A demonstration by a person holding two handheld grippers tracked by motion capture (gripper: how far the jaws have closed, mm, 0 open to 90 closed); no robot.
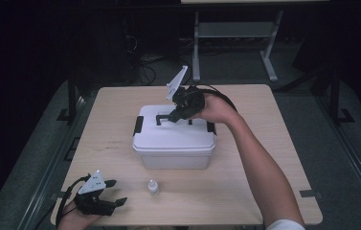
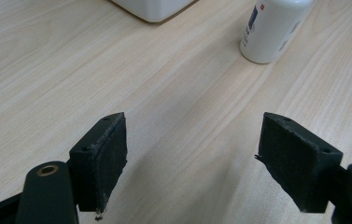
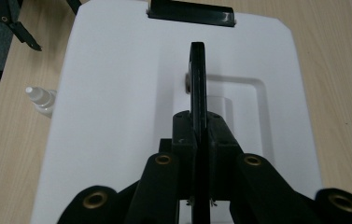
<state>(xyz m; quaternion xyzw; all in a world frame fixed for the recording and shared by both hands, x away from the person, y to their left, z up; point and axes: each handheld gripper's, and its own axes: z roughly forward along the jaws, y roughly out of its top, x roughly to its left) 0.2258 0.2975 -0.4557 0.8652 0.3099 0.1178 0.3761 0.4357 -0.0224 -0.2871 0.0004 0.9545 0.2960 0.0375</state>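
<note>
White box point(image 1: 173, 143) had a black handle point(image 3: 198, 88) and black latches point(image 1: 138, 124). White bottle point(image 2: 272, 28) carried a blue-and-red label. Tabletop point(image 1: 264, 120) was light wood grain. Fingers point(image 2: 101, 154) were black.

bottle point(image 2: 273, 29) top cut off — label illegible

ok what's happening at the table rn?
A person works two hand-held tongs. The right tongs are shut on the black carry handle of the white lidded box at mid-table, with the handle raised upright. The left tongs rest open at the near left edge of the table, holding nothing. A small white bottle stands in front of the box, untouched.
</note>
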